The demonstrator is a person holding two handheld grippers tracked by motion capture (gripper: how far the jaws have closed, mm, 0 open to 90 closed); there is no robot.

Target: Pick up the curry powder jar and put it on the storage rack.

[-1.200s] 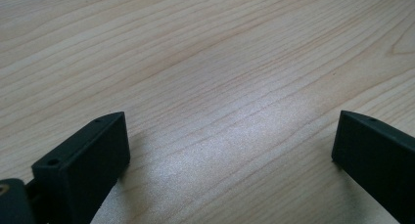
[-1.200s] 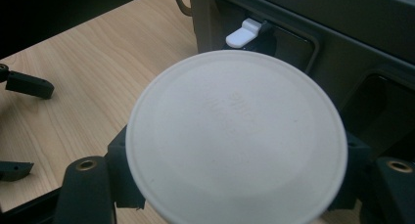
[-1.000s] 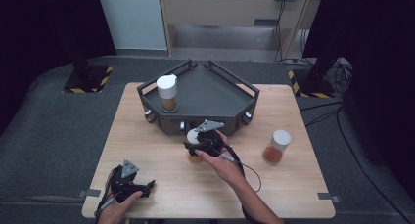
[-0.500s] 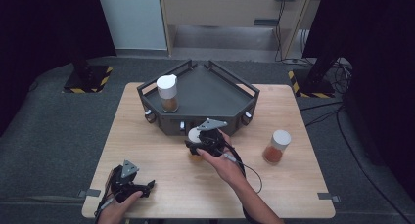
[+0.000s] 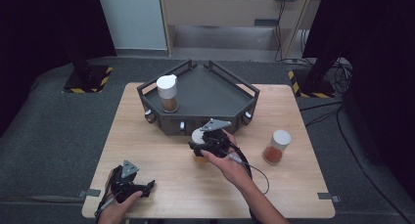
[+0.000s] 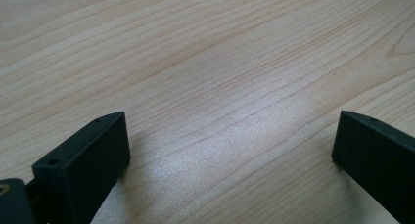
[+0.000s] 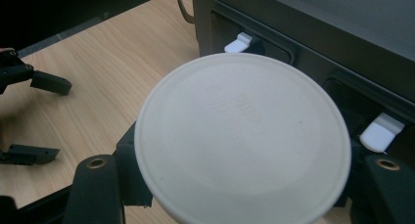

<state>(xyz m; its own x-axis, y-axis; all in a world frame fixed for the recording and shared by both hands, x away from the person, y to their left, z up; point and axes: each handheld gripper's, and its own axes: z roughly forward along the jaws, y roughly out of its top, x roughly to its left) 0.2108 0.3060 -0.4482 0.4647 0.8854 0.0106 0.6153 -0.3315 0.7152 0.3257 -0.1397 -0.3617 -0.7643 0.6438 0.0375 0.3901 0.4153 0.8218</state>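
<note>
Black grippers (image 5: 211, 142), seemingly grey-plated

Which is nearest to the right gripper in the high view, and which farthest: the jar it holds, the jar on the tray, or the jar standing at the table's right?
1. Held jar, between the right gripper jaws.
2. Right-side jar, standing on the table to the gripper's right.
3. Tray jar, at the dark tray left corner, beyond the gripper.

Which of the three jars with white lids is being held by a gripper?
The jar in front of the dark tray, clamped in the right gripper. One other jar stands on the tray, another alone at the table's right.
</note>
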